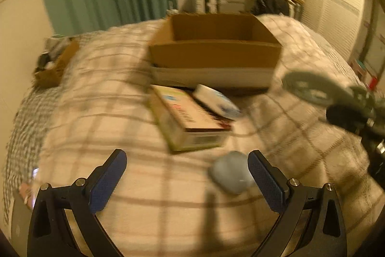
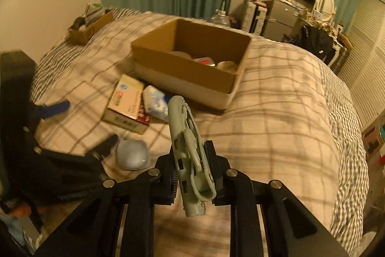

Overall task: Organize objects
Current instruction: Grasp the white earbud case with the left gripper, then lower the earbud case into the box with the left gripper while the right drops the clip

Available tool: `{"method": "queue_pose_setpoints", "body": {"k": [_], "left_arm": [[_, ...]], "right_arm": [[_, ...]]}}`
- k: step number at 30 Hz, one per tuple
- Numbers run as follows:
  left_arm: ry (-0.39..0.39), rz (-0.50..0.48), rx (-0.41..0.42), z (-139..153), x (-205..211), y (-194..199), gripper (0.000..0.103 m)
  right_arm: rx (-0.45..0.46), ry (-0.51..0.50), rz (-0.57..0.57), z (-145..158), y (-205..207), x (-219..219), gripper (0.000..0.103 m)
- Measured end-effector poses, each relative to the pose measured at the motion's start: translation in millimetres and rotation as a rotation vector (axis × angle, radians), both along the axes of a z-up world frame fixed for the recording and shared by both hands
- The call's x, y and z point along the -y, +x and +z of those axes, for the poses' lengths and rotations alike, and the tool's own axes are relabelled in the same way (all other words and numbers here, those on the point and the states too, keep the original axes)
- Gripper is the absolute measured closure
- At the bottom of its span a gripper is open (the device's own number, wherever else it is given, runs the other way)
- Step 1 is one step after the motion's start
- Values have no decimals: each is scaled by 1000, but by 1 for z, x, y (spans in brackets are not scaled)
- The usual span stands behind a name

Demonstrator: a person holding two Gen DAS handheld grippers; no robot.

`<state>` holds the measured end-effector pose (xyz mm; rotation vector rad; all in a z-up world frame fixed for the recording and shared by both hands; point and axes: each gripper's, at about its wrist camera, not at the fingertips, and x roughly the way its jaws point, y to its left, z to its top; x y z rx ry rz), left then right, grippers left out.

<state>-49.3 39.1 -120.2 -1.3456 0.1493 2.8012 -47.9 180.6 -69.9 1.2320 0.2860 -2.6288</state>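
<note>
Cardboard is the target here: the open cardboard box [image 1: 214, 45] sits on the plaid bed [image 1: 96, 100] straight ahead of the left gripper [image 1: 187, 181], beyond a flat printed carton [image 1: 185, 117] and a white packet [image 1: 216, 100] leaning on it. That gripper hovers low over the bed with its blue pads spread wide and nothing between them; a pale blue pouch [image 1: 231, 172] lies just beside its right finger, nearer than anything else. At the right edge the grey-green tool [image 1: 310, 88] shows in the right gripper, blurred. From the right wrist, the right gripper [image 2: 192, 172] is clamped on that grey-green tool [image 2: 185, 148], whose long axis points forward and slightly left, tip toward the cardboard box [image 2: 190, 64]. The box lies ahead, well apart, already holding a few items. I judge the right arm carries next, up and forward over the near wall.
</note>
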Motion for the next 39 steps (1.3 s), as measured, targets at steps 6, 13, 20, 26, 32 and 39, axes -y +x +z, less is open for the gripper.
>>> {"method": "queue_pose_setpoints", "body": {"k": [6, 13, 20, 26, 32, 39], "left_arm": [[19, -73, 96, -28, -21, -11, 14], [61, -157, 147, -39, -27, -12, 44], [115, -83, 73, -17, -8, 2, 44], [132, -59, -7, 16, 5, 18, 44], [163, -56, -67, 52, 17, 14, 44], [153, -55, -170, 110, 24, -22, 44]], "right_arm": [[18, -19, -24, -10, -4, -18, 85], [34, -35, -32, -21, -4, -19, 85], [12, -37, -33, -14, 5, -18, 85], [-31, -40, -14, 4, 15, -15, 85], [-97, -40, 10, 35, 20, -12, 85], [-191, -37, 44, 85, 0, -6, 85]]}}
